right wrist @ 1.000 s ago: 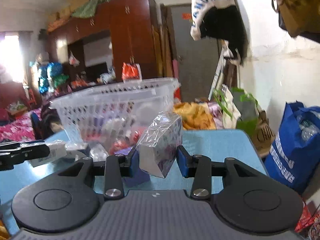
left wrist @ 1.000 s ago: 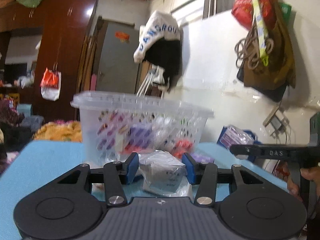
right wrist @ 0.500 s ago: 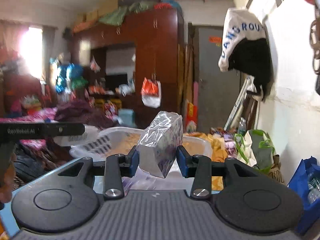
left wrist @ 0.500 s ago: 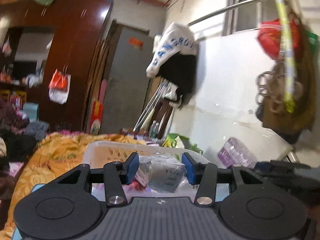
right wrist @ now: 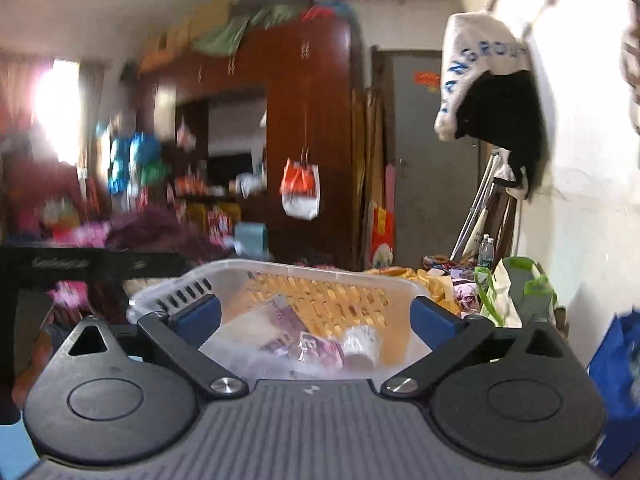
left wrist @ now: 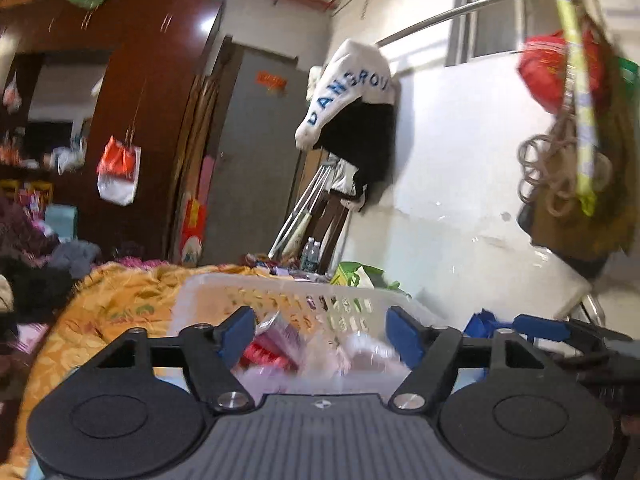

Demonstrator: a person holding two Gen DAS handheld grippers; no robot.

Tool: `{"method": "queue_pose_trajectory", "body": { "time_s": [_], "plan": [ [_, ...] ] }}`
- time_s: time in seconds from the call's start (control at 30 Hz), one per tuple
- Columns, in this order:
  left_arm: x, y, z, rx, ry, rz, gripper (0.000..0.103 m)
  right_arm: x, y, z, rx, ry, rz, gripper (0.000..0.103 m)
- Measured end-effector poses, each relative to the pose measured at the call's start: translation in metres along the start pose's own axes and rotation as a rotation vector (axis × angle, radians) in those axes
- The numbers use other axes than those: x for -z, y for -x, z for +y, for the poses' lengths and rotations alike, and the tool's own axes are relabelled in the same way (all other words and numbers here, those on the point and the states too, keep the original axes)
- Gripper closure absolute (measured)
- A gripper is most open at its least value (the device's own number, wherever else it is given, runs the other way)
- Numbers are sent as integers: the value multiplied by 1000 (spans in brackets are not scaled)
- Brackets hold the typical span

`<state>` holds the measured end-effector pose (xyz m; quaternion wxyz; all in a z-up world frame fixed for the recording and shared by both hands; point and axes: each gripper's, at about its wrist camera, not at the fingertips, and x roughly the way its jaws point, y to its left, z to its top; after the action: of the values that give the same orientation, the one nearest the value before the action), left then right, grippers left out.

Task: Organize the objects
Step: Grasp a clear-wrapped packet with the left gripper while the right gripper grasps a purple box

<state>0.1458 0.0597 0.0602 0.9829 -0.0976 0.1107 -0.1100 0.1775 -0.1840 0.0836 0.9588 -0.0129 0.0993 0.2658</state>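
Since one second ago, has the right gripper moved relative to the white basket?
Yes. The right gripper rose: earlier it faced the white basket from the side, now it looks down over the rim. Its fingers have just been opening, and nothing is between them.

One basket [right wrist: 280, 276], two tongs [right wrist: 316, 320]

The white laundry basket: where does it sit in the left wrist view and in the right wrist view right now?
Left wrist: the white basket sits low centre, just beyond the open left gripper.
Right wrist: the basket sits low centre, beyond the open right gripper, packets inside.
Shared landmark: the white hanging garment with blue letters, upper right in both.
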Motion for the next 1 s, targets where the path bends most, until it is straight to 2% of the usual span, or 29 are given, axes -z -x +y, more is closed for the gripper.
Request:
{"method": "queue_pose_trajectory", "body": {
  "time_s": [0.03, 0.07, 0.13, 0.17, 0.2, 0.27, 0.37, 0.4, 0.53, 0.67, 0.87, 1.0],
  "plan": [
    [10, 12, 1, -10, -13, -7, 14, 12, 5, -5, -4, -10, 20, 0],
    [19, 18, 3, -18, -22, -3, 12, 23, 5, -11, -7, -25, 57, 0],
    [37, 19, 12, -37, -14, 52, 12, 42, -2, -20, -20, -52, 128, 25],
    [44, 14, 19, -41, 2, 86, 13, 51, -12, -26, -22, -65, 187, 48],
    [49, 9, 27, -51, 19, 120, 14, 57, -19, -31, -30, -83, 223, 54],
    [57, -2, 39, -76, 43, 175, 17, 64, -29, -38, -74, -116, 265, 54],
    [65, -12, 51, -88, 67, 216, 17, 64, -30, -34, -137, -129, 265, 53],
    [68, -13, 53, -88, 69, 224, 17, 63, -29, -30, -138, -117, 261, 48],
    [76, -16, 51, -124, 39, 258, 17, 63, -36, -22, -92, -56, 306, 46],
    [79, -17, 45, -167, -12, 299, 17, 69, -23, -18, -65, -10, 300, 47],
    [82, -9, 53, -175, 9, 307, 19, 70, -22, -17, -61, 5, 296, 54],
    [83, -15, 51, -160, -13, 360, 19, 69, -23, -12, -54, 29, 293, 54]
  ]
}}
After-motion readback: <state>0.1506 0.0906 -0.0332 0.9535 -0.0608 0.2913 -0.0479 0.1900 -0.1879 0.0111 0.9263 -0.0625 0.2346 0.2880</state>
